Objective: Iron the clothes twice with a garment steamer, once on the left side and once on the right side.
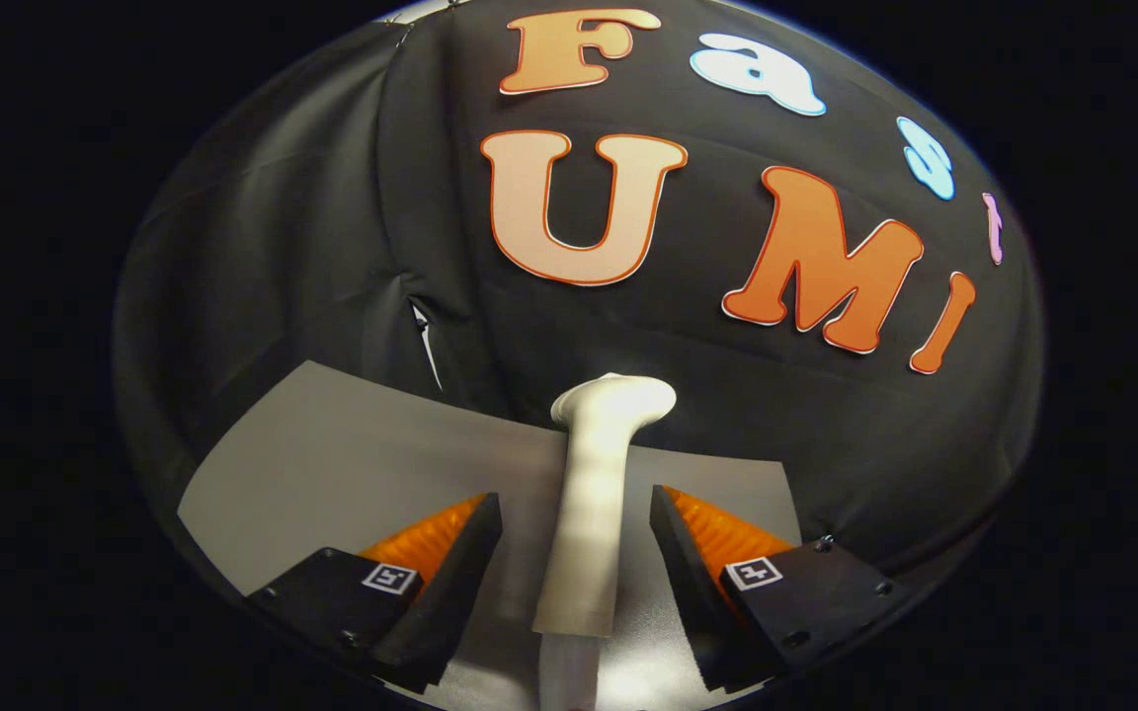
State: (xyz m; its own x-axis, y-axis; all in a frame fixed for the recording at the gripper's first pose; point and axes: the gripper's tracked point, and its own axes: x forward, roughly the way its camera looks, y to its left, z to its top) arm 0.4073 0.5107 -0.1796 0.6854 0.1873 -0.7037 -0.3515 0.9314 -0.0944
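Observation:
A white garment steamer [589, 513] stands upright on the grey table [352, 464], with its bent head [618, 398] at the top turned toward the right. My gripper [576, 499] is open, and the steamer's handle rises between the two fingers. A strip of table shows on each side of the handle, wider on the left, so neither finger touches it. The handle's lower end runs down out of sight below the fingers.
The grey table ends a short way beyond the steamer, where the black booth cloth hangs behind it. A narrow slit in the cloth [424, 341] shows to the back left. Bare table surface stretches to the left of the left finger.

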